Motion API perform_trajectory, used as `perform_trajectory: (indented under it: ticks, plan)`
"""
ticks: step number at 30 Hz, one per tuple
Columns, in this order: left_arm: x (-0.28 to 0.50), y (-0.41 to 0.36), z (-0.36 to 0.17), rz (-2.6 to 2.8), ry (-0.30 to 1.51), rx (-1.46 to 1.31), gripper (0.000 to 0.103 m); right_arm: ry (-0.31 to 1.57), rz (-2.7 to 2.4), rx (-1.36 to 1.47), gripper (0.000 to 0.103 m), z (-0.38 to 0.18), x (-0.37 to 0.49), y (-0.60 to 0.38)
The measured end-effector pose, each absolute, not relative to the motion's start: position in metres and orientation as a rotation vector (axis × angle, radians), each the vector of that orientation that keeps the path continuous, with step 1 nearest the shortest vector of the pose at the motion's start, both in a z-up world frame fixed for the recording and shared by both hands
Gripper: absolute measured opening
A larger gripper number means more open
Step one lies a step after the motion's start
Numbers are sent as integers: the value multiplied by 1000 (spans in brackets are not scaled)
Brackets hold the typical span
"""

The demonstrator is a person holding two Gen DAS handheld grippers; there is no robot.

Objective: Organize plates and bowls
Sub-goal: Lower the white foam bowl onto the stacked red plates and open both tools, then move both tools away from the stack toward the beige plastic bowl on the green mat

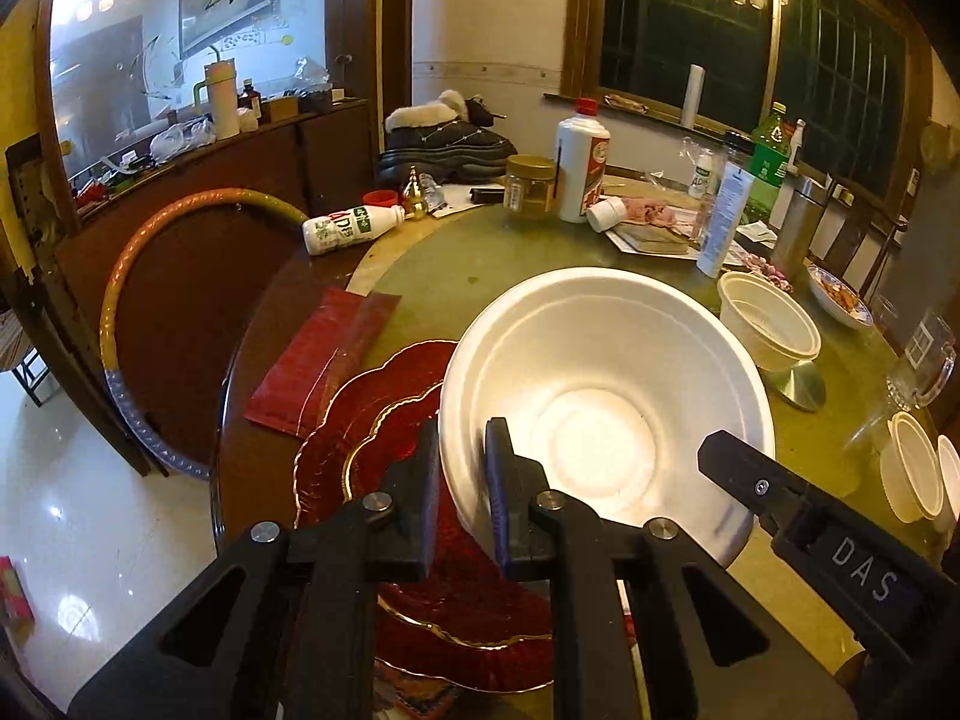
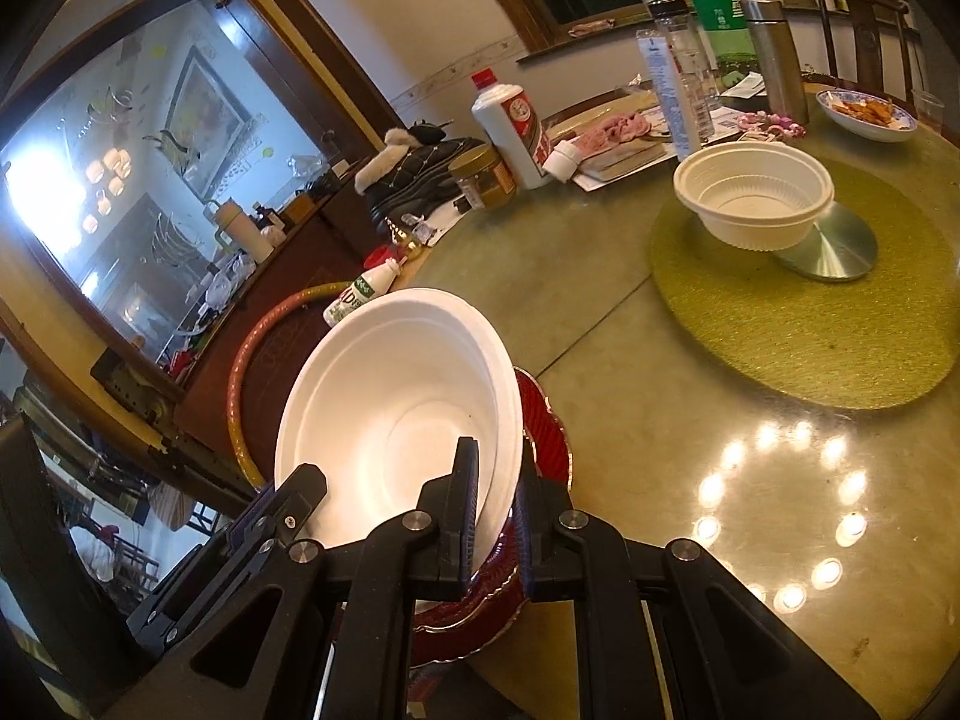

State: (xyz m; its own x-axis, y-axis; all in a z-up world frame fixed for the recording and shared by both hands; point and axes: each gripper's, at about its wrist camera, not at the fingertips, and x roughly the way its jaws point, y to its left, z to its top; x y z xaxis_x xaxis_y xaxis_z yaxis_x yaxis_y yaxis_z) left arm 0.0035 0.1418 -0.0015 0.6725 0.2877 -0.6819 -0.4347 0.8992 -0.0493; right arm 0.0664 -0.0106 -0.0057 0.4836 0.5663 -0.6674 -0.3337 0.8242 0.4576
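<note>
White foam bowl [image 1: 600, 396] is clamped at opposite rims by both tongs [image 1: 459, 480] [image 2: 495, 510] above red gold-edged plates [image 1: 372, 420]; ribbed cream plastic bowl [image 2: 753, 195] awaits stacking.

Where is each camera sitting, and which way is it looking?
Left wrist: on the left gripper, looking down across the table toward the window; its jaws pinch the white bowl by the rim, and the right gripper pokes in from the right.
Right wrist: on the right gripper, looking over the table toward the ribbed bowl; it pinches the opposite rim, with the left gripper at lower left.
Shared: white bowl, red plates, ribbed bowl, bottles.
</note>
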Motion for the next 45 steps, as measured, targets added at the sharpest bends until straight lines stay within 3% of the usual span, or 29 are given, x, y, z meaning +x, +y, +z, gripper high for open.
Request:
perform_trajectory:
  ticks: [28,32,34,37,39,40,42,45]
  plan:
    - [16,175,-49,426,904,-290,13,1047,554,196,11,-50,86,28]
    - [15,178,-51,426,915,-305,14,1064,562,162,15,-54,86,35]
    - [14,178,-52,433,931,-304,27,1067,551,150,16,-53,85,35]
    - [12,180,-51,392,928,-343,47,1052,565,147,40,-48,82,34]
    - [9,179,-49,393,924,-360,52,1036,595,149,53,-44,79,33]
    - [7,178,-47,402,918,-357,53,1033,597,142,55,-42,77,33]
    - [5,176,-44,407,906,-351,56,1014,573,128,67,-37,73,31]
    - [2,175,-40,412,891,-353,57,1001,588,147,68,-33,72,25]
